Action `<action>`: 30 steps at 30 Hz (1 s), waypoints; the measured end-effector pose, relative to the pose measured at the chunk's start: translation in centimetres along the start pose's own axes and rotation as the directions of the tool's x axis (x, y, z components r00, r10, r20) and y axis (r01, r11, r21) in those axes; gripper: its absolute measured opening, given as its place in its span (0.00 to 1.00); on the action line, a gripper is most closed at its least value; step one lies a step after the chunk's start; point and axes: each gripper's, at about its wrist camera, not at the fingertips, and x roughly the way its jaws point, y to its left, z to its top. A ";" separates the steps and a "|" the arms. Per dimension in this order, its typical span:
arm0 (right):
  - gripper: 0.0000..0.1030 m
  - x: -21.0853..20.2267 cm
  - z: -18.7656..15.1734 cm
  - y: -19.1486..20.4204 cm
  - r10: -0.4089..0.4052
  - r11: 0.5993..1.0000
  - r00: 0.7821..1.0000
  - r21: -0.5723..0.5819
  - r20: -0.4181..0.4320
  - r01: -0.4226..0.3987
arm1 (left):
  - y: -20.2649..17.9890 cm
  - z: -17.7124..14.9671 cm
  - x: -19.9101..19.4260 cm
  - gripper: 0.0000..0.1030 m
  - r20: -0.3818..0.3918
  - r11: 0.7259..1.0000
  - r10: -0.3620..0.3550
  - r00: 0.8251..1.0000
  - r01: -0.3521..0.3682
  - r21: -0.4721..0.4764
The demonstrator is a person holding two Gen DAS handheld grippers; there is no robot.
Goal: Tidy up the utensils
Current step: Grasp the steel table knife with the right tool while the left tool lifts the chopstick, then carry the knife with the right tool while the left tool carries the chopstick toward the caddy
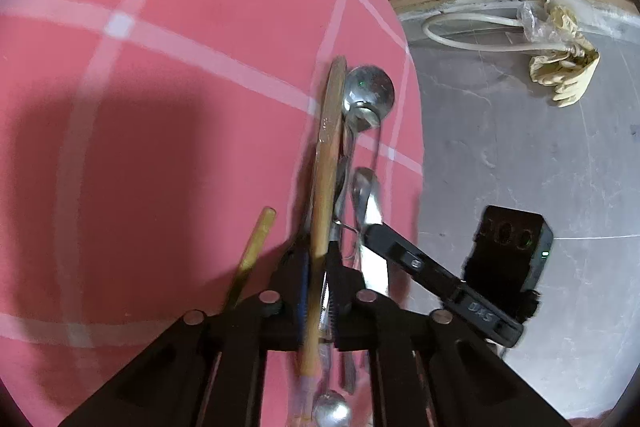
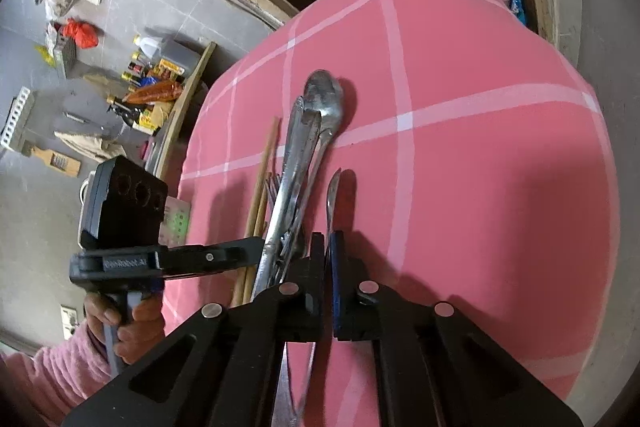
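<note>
In the left wrist view my left gripper (image 1: 318,259) is shut on a wooden spatula (image 1: 329,155), held edge-on over the pink checked tablecloth (image 1: 160,107). Metal spoons (image 1: 366,95) and a table knife (image 1: 374,243) lie bunched just right of it; a loose chopstick (image 1: 252,255) lies to the left. The right gripper's fingers (image 1: 424,267) reach in from the right onto the knife. In the right wrist view my right gripper (image 2: 329,247) is shut on the knife blade (image 2: 333,195). The spoon bundle (image 2: 316,131) and chopsticks (image 2: 262,183) lie left of it, with the left gripper (image 2: 224,257) closed beside them.
The table edge (image 1: 414,147) runs just right of the utensils, with grey floor beyond, a hose and a rag (image 1: 560,67). In the right wrist view bottles and clutter (image 2: 152,83) sit on the floor past the table's left edge (image 2: 192,155).
</note>
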 end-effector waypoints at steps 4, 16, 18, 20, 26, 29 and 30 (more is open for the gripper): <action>0.02 -1.1 -1.6 0.1 -0.001 0.999 0.999 0.032 0.051 0.000 | -0.2 -0.7 -1.2 0.07 0.039 1.000 -0.021 0.999 0.020 0.024; 0.01 -6.8 -5.0 2.7 -0.028 0.999 0.960 0.039 0.278 0.018 | -2.9 -3.5 -6.7 0.07 0.202 0.991 0.002 0.979 -0.030 0.133; 0.02 -7.9 -5.1 4.2 -0.020 1.000 0.945 0.009 0.328 0.018 | -3.8 -4.1 -8.1 0.07 0.246 0.986 0.007 0.969 -0.048 0.160; 0.02 -8.7 -5.1 5.6 -0.009 1.000 0.932 -0.019 0.363 0.017 | -4.6 -4.6 -9.9 0.07 0.287 0.982 0.000 0.958 -0.054 0.181; 0.02 -10.8 -5.2 11.3 0.050 0.991 0.877 -0.133 0.477 0.016 | -6.8 -5.6 -15.5 0.07 0.408 0.965 -0.002 0.913 -0.105 0.241; 0.01 -11.6 -4.8 14.7 0.101 0.982 0.846 -0.190 0.524 0.001 | -7.8 -6.0 -19.1 0.07 0.469 0.955 -0.017 0.883 -0.124 0.268; 0.01 -11.7 -4.5 15.7 0.115 0.978 0.837 -0.208 0.535 -0.002 | -8.1 -6.1 -19.8 0.07 0.483 0.954 -0.021 0.875 -0.127 0.273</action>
